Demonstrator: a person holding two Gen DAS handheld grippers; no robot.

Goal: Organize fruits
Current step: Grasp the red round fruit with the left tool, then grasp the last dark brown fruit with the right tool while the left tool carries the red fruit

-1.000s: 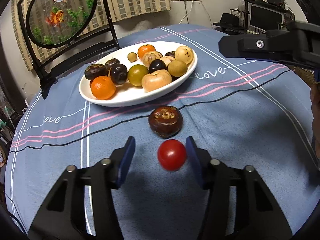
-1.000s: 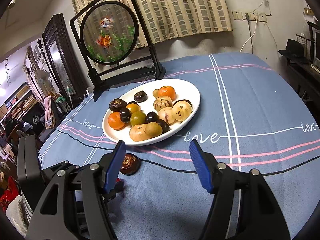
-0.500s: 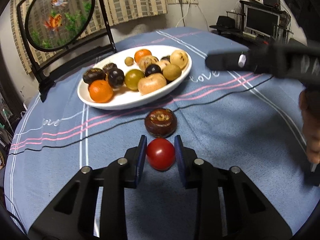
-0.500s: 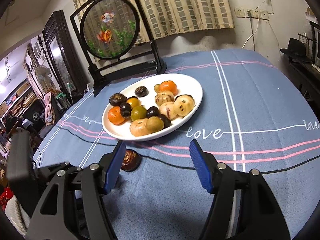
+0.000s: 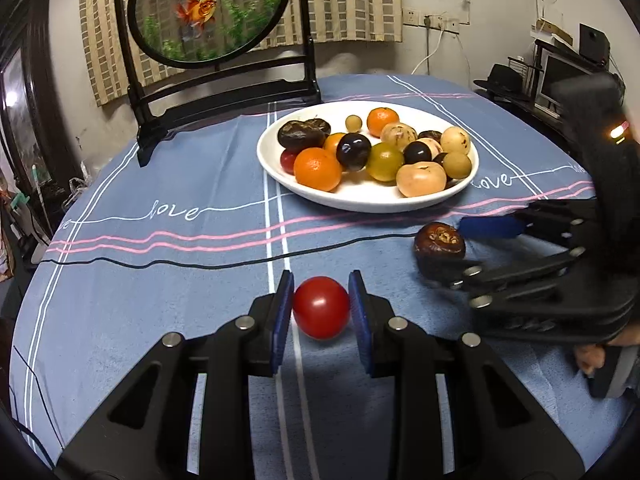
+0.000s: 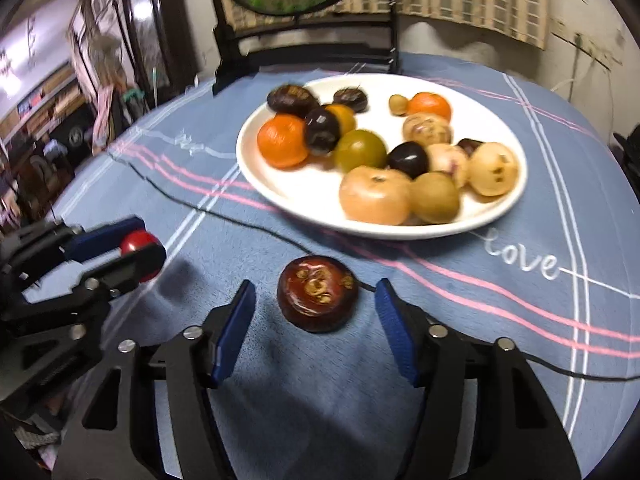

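Note:
My left gripper (image 5: 320,308) is shut on a small red tomato (image 5: 321,307) and holds it just above the blue tablecloth; it also shows in the right wrist view (image 6: 138,246). A dark brown wrinkled fruit (image 6: 318,298) lies on the cloth in front of the white plate (image 6: 492,210). My right gripper (image 6: 316,330) is open, its blue pads (image 6: 234,336) on either side of that fruit without touching it. In the left wrist view the brown fruit (image 5: 439,240) sits between the right gripper's fingers (image 5: 490,226). The plate (image 5: 360,200) holds several fruits.
A round goldfish screen on a black stand (image 5: 208,12) stands at the table's far edge behind the plate. Striped curtains, a wall socket and a desk with a monitor (image 5: 560,76) lie beyond the table.
My left gripper has lifted the tomato and swung left, away from the brown fruit. My right gripper has come down and forward until its open jaws flank the brown fruit.

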